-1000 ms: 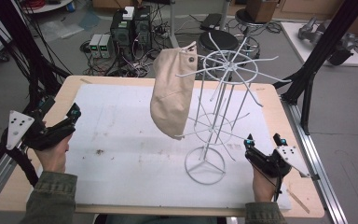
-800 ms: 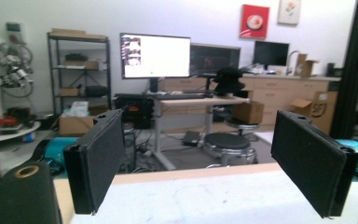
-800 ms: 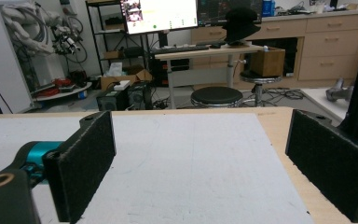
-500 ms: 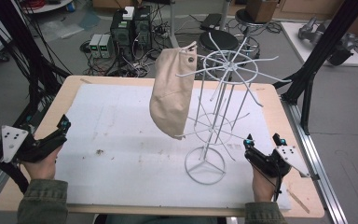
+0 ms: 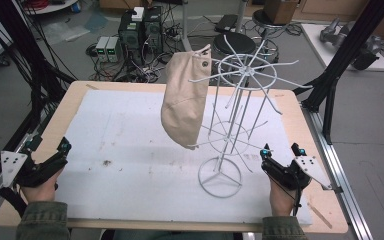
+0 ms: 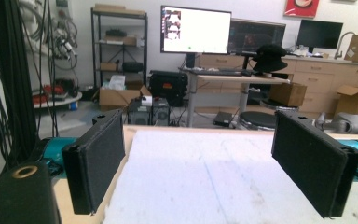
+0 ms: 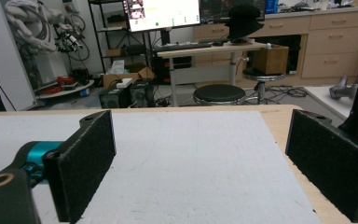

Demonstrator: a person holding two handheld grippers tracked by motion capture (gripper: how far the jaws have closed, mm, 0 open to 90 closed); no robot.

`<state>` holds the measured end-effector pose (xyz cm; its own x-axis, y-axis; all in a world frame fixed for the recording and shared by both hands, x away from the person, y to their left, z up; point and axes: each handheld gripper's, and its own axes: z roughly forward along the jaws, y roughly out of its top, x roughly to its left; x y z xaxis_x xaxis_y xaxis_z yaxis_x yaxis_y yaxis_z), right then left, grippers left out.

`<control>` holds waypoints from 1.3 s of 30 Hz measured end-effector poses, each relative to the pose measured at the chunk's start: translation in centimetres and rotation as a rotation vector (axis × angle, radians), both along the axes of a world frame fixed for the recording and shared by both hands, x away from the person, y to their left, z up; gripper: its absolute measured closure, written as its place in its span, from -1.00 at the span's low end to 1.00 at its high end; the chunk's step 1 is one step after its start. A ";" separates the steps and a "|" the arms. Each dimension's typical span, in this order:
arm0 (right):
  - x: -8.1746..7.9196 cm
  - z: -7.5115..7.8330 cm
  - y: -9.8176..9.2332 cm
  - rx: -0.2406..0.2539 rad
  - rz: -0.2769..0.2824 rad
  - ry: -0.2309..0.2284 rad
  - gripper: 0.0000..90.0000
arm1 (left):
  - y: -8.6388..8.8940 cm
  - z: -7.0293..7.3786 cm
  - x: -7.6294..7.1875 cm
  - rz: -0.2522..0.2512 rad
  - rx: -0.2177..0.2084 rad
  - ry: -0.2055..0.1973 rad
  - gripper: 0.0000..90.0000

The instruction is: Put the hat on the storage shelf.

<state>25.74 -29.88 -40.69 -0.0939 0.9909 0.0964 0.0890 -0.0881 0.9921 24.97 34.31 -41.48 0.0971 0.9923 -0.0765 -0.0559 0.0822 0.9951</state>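
Table [image 5: 130, 125] with its white mat, then the white wire rack [image 5: 235, 120] standing right of centre. The beige cap [image 5: 184, 102] hangs on a top prong of the rack, so I judge the hanging done; nothing seems left but resting. My left gripper [image 5: 55, 155] sits at the near left edge, my right gripper [image 5: 280, 152] near right beside the rack base, both spread wide and empty. High view shows cap and rack; my gripper views give jaws, mat, lab beyond.
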 end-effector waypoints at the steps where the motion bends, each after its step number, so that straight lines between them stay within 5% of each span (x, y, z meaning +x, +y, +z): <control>1: 0.0 0.0 0.0 0.000 -0.001 0.000 -0.83 | 0.1 -0.2 -0.1 0.005 0.001 0.002 -0.61; 11: 0.0 0.0 0.0 0.003 0.001 0.001 -0.83 | 0.2 -2.2 -0.9 0.000 0.002 0.040 -0.62; 39: -0.1 0.0 0.1 0.002 0.011 0.011 -0.83 | 0.5 -2.5 -1.5 -0.007 -0.008 0.033 -0.61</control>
